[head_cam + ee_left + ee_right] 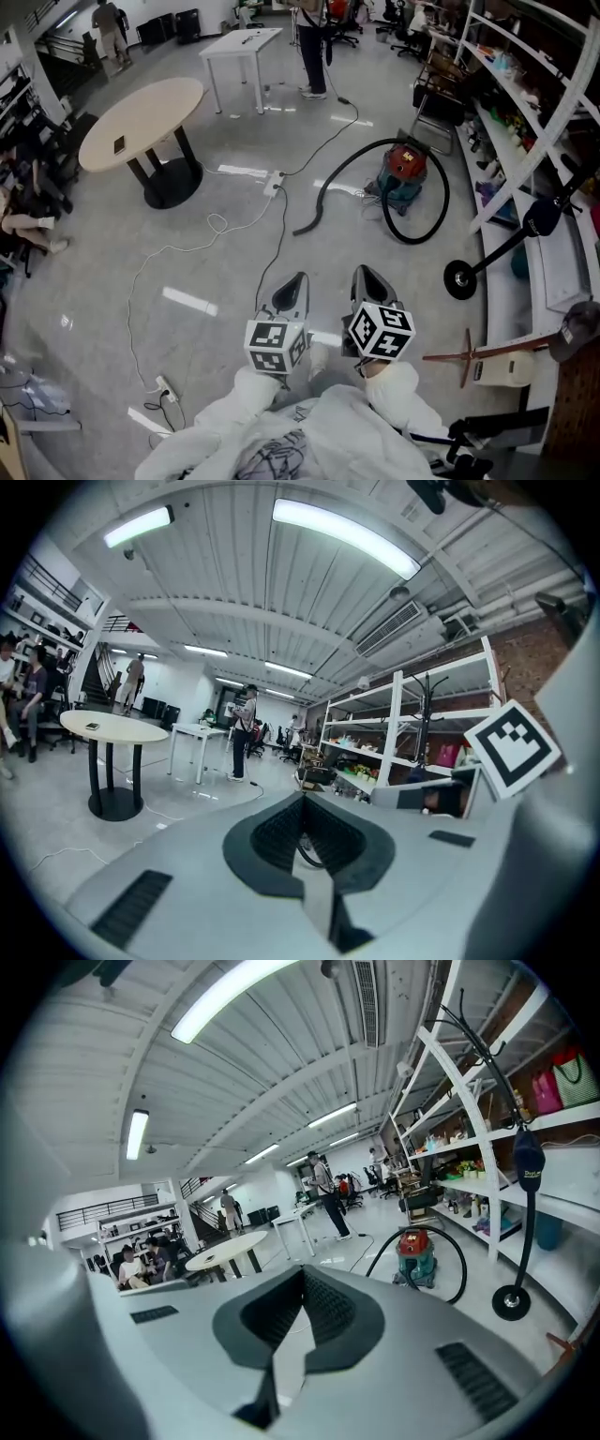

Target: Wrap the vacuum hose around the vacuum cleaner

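Observation:
The vacuum cleaner (pixel 403 174), with a red top and a teal body, stands on the grey floor some way ahead of me, right of centre. Its black hose (pixel 330 178) arcs out to the left and ends loose on the floor, and another loop lies to the right. My left gripper (pixel 298 278) and right gripper (pixel 365 273) hover side by side low in the head view, well short of the vacuum. Both are shut and hold nothing. The right gripper view shows the vacuum cleaner (pixel 415 1255) and hose (pixel 461 1274) beyond its closed tips (pixel 302 1272). The left gripper (pixel 302 798) points along the room.
A round table (pixel 141 122) stands at the left and a white table (pixel 242 42) at the back, with a person (pixel 311 47) standing near it. Cables and a power strip (pixel 273 184) cross the floor. Shelving (pixel 525 112) and a stand's round base (pixel 460 279) line the right side.

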Demonstrator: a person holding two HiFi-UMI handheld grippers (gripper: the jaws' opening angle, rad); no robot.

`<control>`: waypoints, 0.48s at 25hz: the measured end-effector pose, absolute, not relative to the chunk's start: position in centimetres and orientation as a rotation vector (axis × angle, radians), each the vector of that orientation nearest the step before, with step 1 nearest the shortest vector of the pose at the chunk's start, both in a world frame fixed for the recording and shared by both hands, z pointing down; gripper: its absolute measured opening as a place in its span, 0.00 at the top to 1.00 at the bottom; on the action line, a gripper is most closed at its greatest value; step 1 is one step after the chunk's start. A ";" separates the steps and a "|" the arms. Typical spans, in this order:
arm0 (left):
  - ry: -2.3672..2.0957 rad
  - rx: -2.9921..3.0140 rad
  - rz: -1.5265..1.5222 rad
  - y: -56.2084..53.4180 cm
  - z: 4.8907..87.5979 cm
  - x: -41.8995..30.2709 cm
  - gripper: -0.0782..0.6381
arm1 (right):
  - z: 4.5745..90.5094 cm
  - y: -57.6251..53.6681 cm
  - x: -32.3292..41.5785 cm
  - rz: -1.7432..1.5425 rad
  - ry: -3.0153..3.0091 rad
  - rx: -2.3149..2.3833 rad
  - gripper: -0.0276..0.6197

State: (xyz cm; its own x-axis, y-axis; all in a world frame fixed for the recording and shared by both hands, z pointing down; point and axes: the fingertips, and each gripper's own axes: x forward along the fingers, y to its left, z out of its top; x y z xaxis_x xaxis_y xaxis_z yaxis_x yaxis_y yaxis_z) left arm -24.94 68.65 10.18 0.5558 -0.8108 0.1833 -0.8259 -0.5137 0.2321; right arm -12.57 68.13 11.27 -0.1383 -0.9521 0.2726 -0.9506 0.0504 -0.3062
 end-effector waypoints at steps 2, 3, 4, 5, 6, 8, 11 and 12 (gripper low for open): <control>-1.360 2.494 0.081 65.2 10.4 -24.0 0.89 | 11.7 64.8 -11.4 -0.677 2.272 -2.062 0.94; -1.363 2.491 0.082 63.4 10.5 -23.5 0.89 | 11.9 63.1 -10.8 -0.686 2.270 -2.064 0.94; -1.366 2.489 0.082 61.5 10.5 -22.9 0.89 | 12.1 61.3 -10.1 -0.693 2.269 -2.066 0.94; -1.370 2.486 0.082 59.6 10.5 -22.3 0.89 | 12.2 59.5 -9.4 -0.697 2.271 -2.069 0.94; -1.375 2.480 0.081 57.6 10.5 -21.8 0.89 | 12.2 57.6 -8.6 -0.699 2.273 -2.073 0.94; -1.388 2.460 0.078 53.8 10.4 -20.9 0.89 | 12.2 54.1 -7.2 -0.702 2.277 -2.081 0.94; -1.411 2.437 0.072 49.4 10.4 -20.1 0.89 | 12.5 49.7 -5.3 -0.722 2.275 -2.088 0.94; -1.420 2.436 0.071 48.2 10.3 -19.9 0.89 | 12.7 48.4 -4.8 -0.730 2.270 -2.089 0.94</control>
State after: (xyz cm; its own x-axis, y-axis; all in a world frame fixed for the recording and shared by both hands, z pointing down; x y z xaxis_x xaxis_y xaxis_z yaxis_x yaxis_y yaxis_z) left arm -19.86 48.21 10.33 0.5047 -0.8394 0.2015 -0.8554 -0.4548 0.2478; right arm -4.76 48.37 12.70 -0.1315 -0.9370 0.3237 -0.9500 0.0259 -0.3110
